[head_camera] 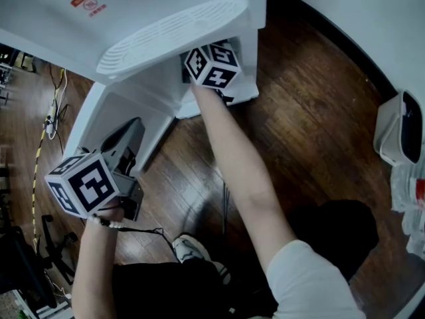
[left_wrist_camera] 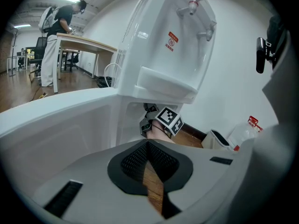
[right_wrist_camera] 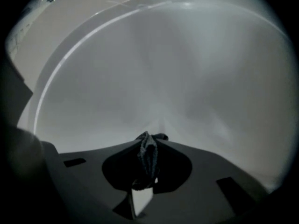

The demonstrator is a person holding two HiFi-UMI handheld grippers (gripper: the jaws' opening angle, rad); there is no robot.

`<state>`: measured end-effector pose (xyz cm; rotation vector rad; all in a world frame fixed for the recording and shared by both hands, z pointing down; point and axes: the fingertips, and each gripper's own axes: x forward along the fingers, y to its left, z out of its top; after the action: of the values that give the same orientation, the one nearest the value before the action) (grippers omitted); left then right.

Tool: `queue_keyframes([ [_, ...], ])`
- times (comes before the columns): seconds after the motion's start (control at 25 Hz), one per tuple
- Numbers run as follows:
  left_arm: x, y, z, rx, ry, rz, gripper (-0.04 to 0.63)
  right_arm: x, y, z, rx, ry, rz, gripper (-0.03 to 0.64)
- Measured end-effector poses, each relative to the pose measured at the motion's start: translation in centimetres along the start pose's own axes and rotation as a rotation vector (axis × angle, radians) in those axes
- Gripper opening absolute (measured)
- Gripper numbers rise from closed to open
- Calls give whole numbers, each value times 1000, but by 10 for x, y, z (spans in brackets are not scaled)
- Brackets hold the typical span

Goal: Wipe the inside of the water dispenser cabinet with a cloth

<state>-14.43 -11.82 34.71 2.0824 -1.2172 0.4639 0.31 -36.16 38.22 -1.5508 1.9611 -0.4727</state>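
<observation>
Right gripper view looks straight into the cabinet. The right gripper has its jaws pinched on a dark cloth, and a bunched fold pokes past the tips at 12 o'clock. Beyond it is only the pale inner wall. The fold sits near that wall, though I cannot tell if it touches. Holding the cloth as a tight wad probably gives a firm nub to rub with.

Head view shows none of that. The drip tray of the water dispenser overhangs the opening, so only the marker cube and the forearm are visible, going in at 12 o'clock. It does show the cabinet door swung out toward 8 o'clock over the wood floor.

Left gripper view adds the rest. The left gripper has its jaws pressed together on nothing, with a sliver of floor showing through the slit below them. The door fills the 9 o'clock side as a broad white panel, and the other gripper's cube sits at the cabinet mouth. This gripper seems parked just beside the door, likely to keep it open and out of the wiping arm's way. Whether it actually leans on the door cannot be made out.
</observation>
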Motion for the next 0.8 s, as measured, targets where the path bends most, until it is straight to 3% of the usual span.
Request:
queue_keyframes([
  [0.2,1,0,0,0,0,1,-3,1,-3,2,5,-2,-9,46],
  [0.48,0,0,0,-3,-2,1,-3,-6,-52,-50,41,131,-158,46],
  [0.8,1,1,-1,-4,3,-2,-3,-15,-85,-90,120,250,-268,55],
])
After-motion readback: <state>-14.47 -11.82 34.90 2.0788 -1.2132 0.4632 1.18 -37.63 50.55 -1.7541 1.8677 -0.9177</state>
